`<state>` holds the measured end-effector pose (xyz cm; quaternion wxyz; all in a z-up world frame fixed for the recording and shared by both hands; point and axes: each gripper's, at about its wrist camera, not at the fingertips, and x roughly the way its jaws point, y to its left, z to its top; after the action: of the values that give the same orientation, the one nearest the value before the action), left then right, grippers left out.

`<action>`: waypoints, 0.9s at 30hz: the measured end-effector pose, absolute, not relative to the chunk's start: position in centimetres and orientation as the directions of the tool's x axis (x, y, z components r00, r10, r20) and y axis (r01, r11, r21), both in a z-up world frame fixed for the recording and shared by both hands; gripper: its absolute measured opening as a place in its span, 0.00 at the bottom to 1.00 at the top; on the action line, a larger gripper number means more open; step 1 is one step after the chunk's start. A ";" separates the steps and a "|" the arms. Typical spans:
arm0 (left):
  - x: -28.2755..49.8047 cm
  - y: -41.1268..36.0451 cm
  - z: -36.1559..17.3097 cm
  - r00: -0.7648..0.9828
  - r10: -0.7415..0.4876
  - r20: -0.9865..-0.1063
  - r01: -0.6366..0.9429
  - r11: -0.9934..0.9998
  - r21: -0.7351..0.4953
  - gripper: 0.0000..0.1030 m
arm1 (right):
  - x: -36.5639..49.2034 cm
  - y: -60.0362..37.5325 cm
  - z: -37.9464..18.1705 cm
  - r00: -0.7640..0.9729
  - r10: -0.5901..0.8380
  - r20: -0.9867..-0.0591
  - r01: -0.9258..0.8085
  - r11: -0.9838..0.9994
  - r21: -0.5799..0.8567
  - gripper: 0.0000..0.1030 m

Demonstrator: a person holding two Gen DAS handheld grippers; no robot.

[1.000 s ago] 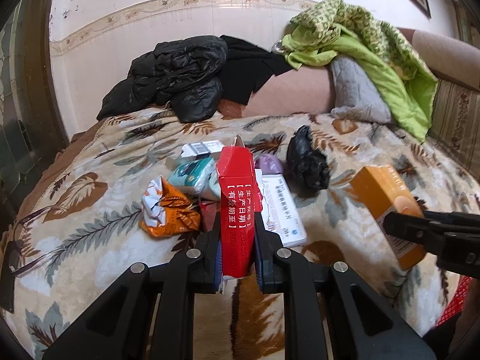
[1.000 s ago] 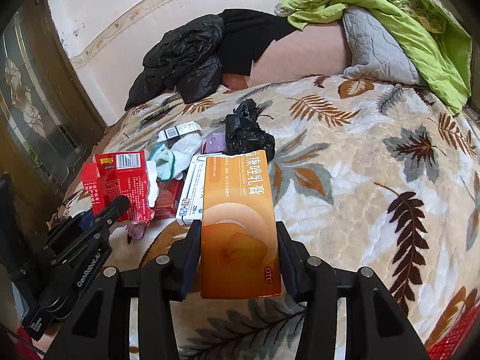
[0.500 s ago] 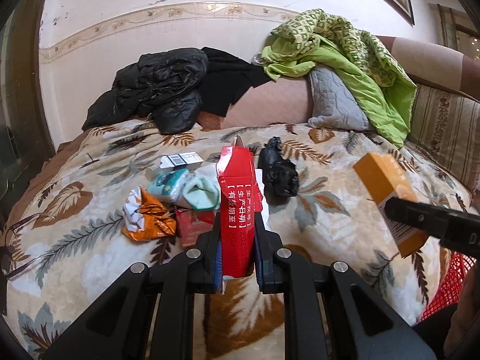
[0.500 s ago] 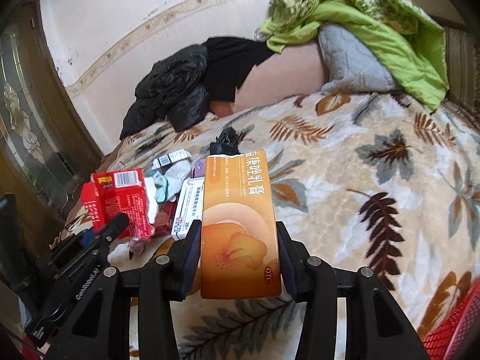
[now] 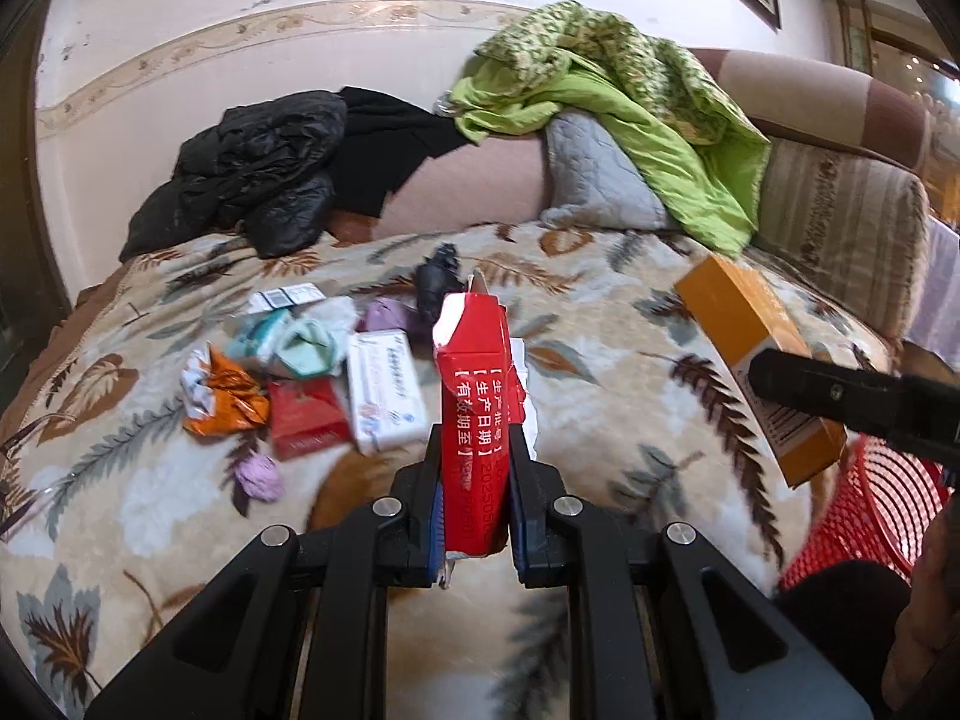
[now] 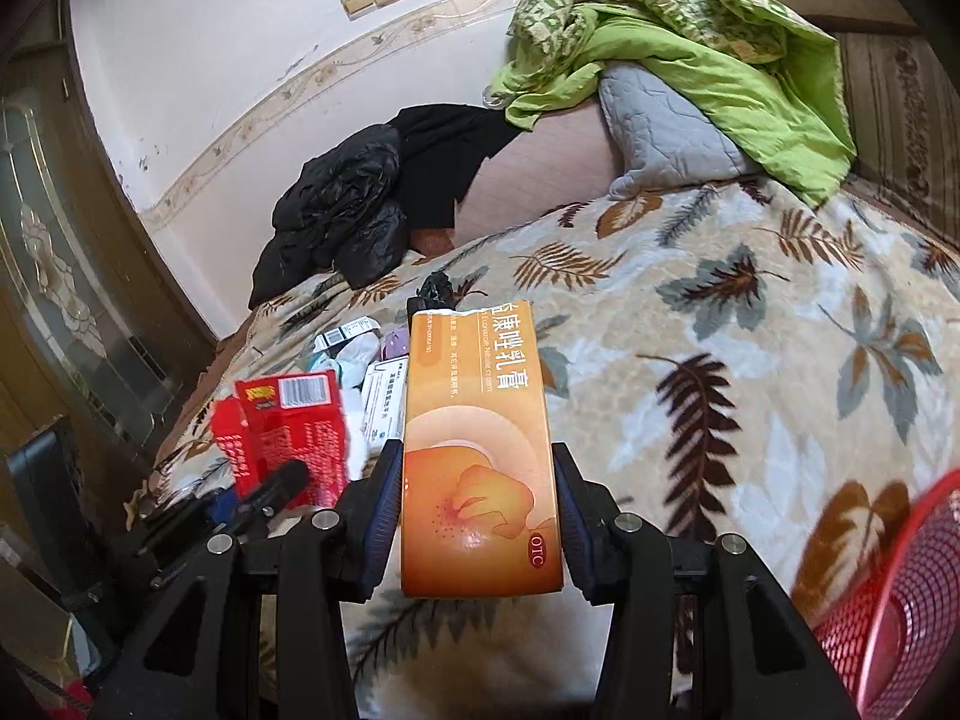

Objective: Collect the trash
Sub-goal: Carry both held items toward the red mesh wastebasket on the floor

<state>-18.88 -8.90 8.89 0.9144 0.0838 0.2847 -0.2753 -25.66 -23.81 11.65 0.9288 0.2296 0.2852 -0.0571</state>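
My left gripper (image 5: 475, 516) is shut on a torn red carton (image 5: 474, 396), held upright above the bed; that carton (image 6: 288, 426) also shows at the left of the right wrist view. My right gripper (image 6: 477, 516) is shut on an orange ointment box (image 6: 477, 456), which appears as an orange box (image 5: 756, 354) at the right of the left wrist view. A red mesh basket (image 5: 876, 510) (image 6: 900, 600) sits off the bed's near right edge. More trash lies on the leaf-print blanket (image 5: 600, 360): an orange wrapper (image 5: 222, 390), a white medicine box (image 5: 387, 390), a red pack (image 5: 306, 414), a black bag (image 5: 438, 282).
Black jackets (image 5: 258, 174) and a green quilt (image 5: 630, 96) are heaped against the sofa back, with a grey cushion (image 5: 594, 174) beneath the quilt. A glass-panelled door (image 6: 72, 312) stands left of the bed. A dark sleeve (image 5: 840, 612) shows at the lower right.
Both grippers have drawn back and to the right from the trash pile, each keeping its box. The red basket has come into view at the lower right.
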 end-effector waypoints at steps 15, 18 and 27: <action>-20.9 -10.1 10.0 0.642 -0.493 -0.587 0.577 0.815 -0.054 0.15 | -29.3 -27.1 13.5 0.864 0.071 -0.499 0.220 0.837 0.501 0.49; -21.0 -10.4 10.2 0.632 -0.500 -0.592 0.584 0.809 -0.060 0.15 | -29.8 -27.6 13.7 0.868 0.067 -0.493 0.225 0.831 0.509 0.49; -22.1 -11.2 11.3 0.630 -0.515 -0.581 0.600 0.798 -0.058 0.15 | -31.3 -29.1 14.1 0.870 0.052 -0.491 0.245 0.817 0.522 0.49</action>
<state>-22.15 -11.22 11.31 0.8999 0.0708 0.2986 -0.3099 -31.32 -29.14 14.10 0.9199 0.2979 0.2497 -0.0525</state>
